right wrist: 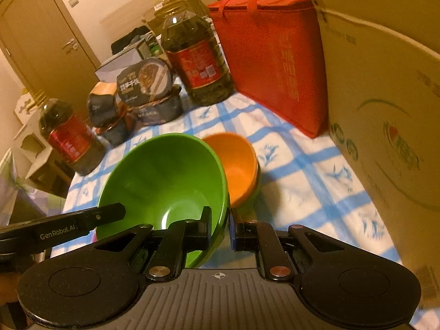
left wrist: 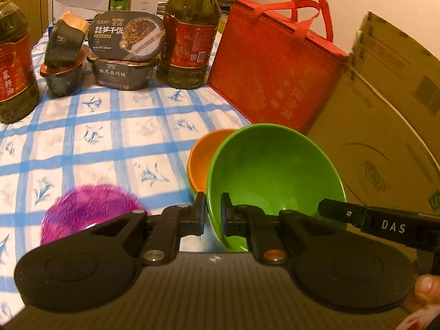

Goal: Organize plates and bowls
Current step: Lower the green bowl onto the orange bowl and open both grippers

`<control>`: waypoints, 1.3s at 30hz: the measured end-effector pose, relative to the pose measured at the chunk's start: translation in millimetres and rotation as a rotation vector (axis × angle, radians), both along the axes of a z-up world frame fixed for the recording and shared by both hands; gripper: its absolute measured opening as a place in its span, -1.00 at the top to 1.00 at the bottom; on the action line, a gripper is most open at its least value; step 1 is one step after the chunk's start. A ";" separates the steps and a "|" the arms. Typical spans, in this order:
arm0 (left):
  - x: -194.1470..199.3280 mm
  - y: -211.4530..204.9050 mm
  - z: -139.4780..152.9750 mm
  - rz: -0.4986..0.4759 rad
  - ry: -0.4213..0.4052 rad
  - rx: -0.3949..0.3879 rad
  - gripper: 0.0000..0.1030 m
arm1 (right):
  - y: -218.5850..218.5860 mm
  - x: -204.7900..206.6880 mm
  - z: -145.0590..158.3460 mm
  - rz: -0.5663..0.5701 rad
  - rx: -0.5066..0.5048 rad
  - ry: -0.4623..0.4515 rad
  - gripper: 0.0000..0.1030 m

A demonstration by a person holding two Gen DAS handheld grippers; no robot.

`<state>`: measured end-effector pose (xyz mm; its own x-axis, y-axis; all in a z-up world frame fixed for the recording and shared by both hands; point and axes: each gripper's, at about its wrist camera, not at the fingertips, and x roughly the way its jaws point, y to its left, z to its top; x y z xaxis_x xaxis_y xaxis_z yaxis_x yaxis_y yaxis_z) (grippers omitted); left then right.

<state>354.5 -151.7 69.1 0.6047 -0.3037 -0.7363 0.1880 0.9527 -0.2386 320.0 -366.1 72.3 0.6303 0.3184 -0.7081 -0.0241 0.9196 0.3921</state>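
A green bowl (left wrist: 275,170) (right wrist: 165,176) hangs tilted above the blue-checked tablecloth (left wrist: 110,143), held from both sides. My left gripper (left wrist: 213,206) is shut on its left rim, one pad inside and one outside. My right gripper (right wrist: 221,220) is shut on the opposite rim the same way. Each view shows the other gripper's finger (left wrist: 332,209) (right wrist: 110,211) reaching over the bowl. Just behind the green bowl an orange bowl (left wrist: 200,162) (right wrist: 236,162) rests on the cloth, apparently nested in a darker bowl. A purple dish (left wrist: 88,211) lies blurred at the lower left, partly hidden by my left gripper.
A red tote bag (left wrist: 275,63) (right wrist: 275,55) and a tall cardboard box (left wrist: 385,126) (right wrist: 385,96) wall off the right side. Oil bottles (left wrist: 189,38) (left wrist: 13,63) and stacked meal boxes (left wrist: 126,52) line the back. The table's left edge (right wrist: 68,189) drops to the floor.
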 end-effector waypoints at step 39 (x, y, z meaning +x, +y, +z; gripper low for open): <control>91.0 -4.3 -68.9 0.022 0.058 -0.018 0.82 | 7.0 96.7 -66.4 0.034 -0.126 0.040 0.38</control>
<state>445.5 -156.0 0.1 0.5676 -0.3044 -0.7649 0.1522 0.9519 -0.2659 416.7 -359.1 5.9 0.5911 0.2458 -0.7682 -0.0425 0.9606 0.2746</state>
